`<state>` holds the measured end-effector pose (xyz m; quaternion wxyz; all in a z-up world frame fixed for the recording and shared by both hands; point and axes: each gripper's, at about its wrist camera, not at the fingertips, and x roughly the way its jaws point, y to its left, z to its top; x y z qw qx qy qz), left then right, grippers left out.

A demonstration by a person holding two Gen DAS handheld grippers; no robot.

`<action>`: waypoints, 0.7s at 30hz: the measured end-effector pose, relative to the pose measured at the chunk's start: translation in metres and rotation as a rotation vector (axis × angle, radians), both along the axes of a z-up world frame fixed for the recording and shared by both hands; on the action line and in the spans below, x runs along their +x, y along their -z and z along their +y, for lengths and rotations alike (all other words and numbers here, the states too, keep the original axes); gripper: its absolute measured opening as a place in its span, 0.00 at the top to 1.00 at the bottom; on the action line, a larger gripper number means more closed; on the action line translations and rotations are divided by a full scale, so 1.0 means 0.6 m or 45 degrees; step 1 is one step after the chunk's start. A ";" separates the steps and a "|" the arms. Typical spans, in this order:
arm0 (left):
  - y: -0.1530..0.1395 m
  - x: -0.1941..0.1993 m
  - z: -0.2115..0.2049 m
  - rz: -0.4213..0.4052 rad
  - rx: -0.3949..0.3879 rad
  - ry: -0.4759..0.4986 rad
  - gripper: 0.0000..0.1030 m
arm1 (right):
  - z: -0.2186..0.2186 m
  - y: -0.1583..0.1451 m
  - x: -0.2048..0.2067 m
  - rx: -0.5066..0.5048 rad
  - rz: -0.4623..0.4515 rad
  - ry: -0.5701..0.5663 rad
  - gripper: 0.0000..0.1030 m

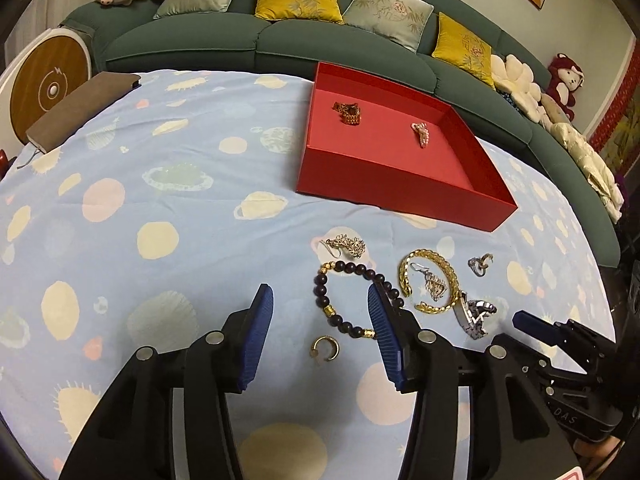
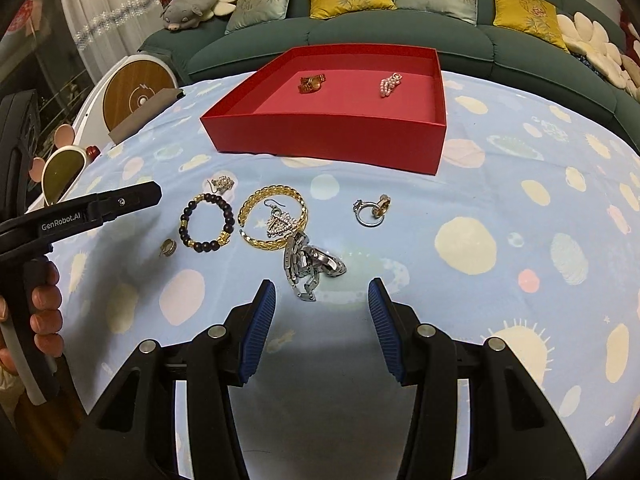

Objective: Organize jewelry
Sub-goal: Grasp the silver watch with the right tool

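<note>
Left wrist view shows the left gripper [image 1: 320, 320] gaping, empty, over the near beaded bracelet [image 1: 352, 296], far from the red box [image 1: 400, 184]; closing could snag the touching gold bangle [image 1: 434, 280].

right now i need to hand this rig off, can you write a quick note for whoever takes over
Left gripper: open, empty, low over the dark bead bracelet and small gold ring.
Right gripper: open, empty, just short of the silver watch.
Done: two pieces lie in the red box, a reddish gold piece and a pearl piece.
Left on the cloth: bead bracelet, gold ring, silver watch, gold chain bangle with a silver earring inside it, a second silver earring, and a pair of rings.
</note>
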<state>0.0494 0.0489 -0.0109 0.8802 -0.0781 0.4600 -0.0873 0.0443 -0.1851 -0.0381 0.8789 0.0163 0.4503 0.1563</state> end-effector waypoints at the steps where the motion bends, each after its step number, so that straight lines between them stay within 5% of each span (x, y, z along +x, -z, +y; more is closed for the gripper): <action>1: 0.004 -0.001 0.000 0.006 0.008 0.006 0.53 | 0.000 0.002 0.001 -0.003 0.002 0.002 0.54; 21: 0.032 -0.012 -0.004 0.048 0.024 0.057 0.47 | 0.016 0.023 0.025 0.016 0.017 0.018 0.54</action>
